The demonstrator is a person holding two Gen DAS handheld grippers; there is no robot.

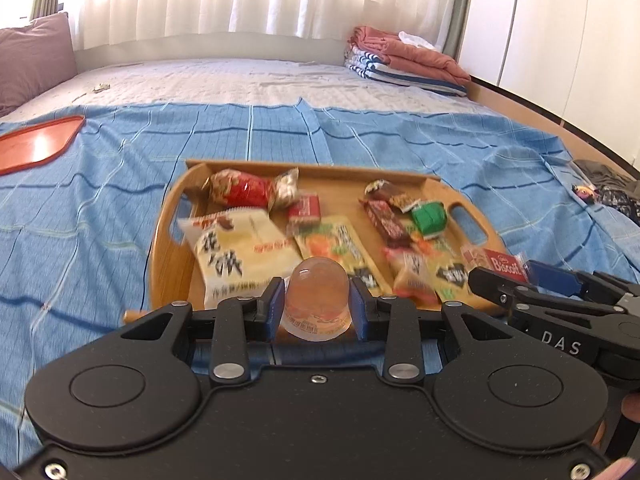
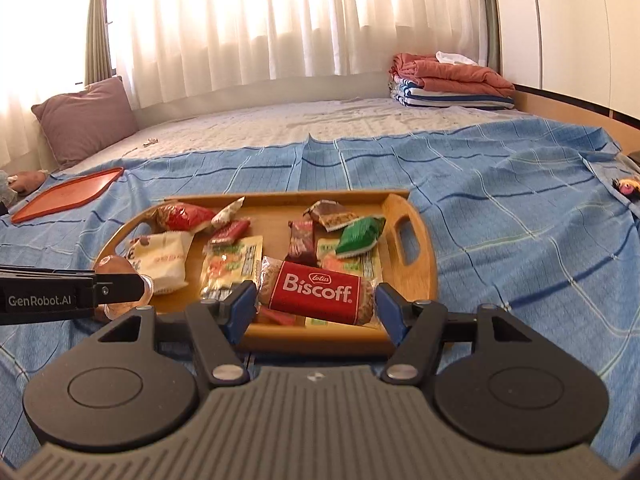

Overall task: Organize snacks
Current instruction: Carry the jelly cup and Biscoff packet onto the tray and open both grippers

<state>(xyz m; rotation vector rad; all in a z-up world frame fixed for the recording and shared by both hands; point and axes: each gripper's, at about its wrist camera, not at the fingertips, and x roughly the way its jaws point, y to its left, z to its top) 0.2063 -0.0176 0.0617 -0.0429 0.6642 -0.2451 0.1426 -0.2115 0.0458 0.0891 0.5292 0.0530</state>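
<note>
A wooden tray point(image 1: 320, 170) point(image 2: 420, 248) lies on a blue checked cloth and holds several snack packets: a red one point(image 1: 240, 188), a white one point(image 1: 236, 248), a green one point(image 1: 430, 216) and brown bars point(image 1: 386, 220). My left gripper point(image 1: 316, 286) is shut on a clear pinkish jelly cup point(image 1: 318, 308), held just above the tray's near edge. In the right wrist view that gripper point(image 2: 120, 284) and the cup point(image 2: 116, 266) show at the tray's left end. My right gripper point(image 2: 316, 292) point(image 1: 516, 276) is shut on a red Biscoff packet point(image 2: 312, 294) point(image 1: 502, 262), gripped by its ends over the tray's near right part.
The cloth point(image 2: 500, 200) covers the near half of a bed. An orange flat tray point(image 1: 36, 146) point(image 2: 68, 194) lies at the far left. Folded blankets point(image 1: 404, 60) are stacked at the back right, and a purple pillow point(image 2: 88, 120) leans at the back left. Dark items point(image 1: 608, 188) sit at the right edge.
</note>
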